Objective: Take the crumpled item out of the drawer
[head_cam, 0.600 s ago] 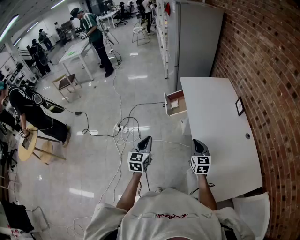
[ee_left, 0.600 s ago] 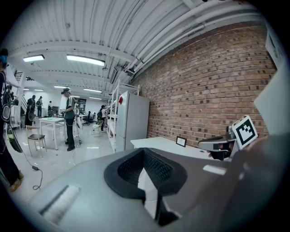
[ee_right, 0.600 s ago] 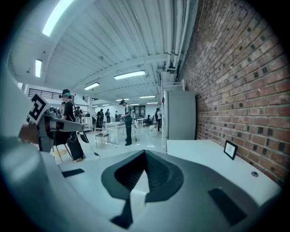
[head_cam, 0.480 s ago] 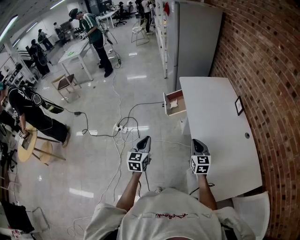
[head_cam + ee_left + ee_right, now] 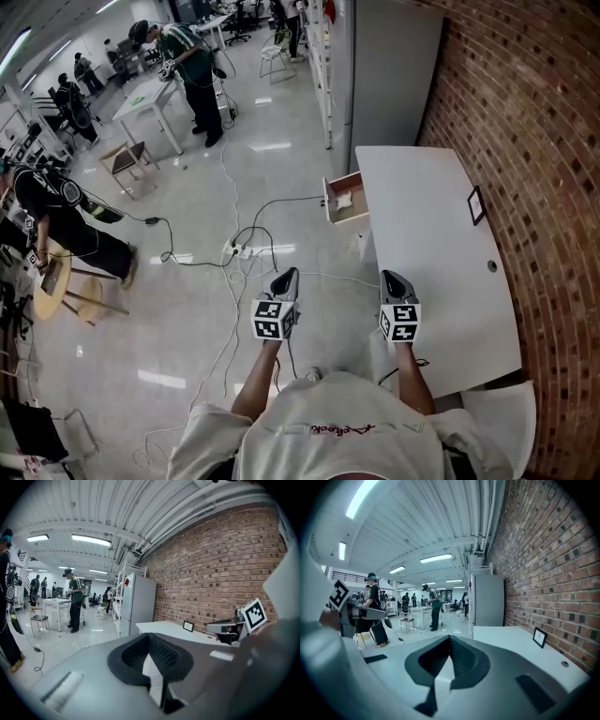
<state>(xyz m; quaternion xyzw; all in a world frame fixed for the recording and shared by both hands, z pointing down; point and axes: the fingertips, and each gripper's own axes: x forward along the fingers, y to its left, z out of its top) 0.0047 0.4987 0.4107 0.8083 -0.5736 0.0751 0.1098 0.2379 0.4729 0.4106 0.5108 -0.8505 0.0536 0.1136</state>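
Observation:
A white crumpled item (image 5: pixel 343 199) lies inside the open drawer (image 5: pixel 332 218) that juts from the left side of the white table (image 5: pixel 441 244). Both grippers hang well short of it, in front of the person's chest. My left gripper (image 5: pixel 288 274) is shut with nothing in it, over the floor left of the table. My right gripper (image 5: pixel 388 277) is also shut and empty, at the table's near left edge. In the left gripper view the jaws (image 5: pixel 154 667) meet; the right gripper view shows its jaws (image 5: pixel 447 660) together too. The drawer shows in neither gripper view.
A brick wall (image 5: pixel 525 141) runs along the table's right side. A small framed picture (image 5: pixel 476 205) stands on the table near the wall. A grey cabinet (image 5: pixel 389 75) stands behind the table. Cables and a power strip (image 5: pixel 239 249) lie on the floor. People stand further off.
The view has shifted slightly forward, so the table and drawer sit a little higher in the frame. Both grippers keep their place and stay shut.

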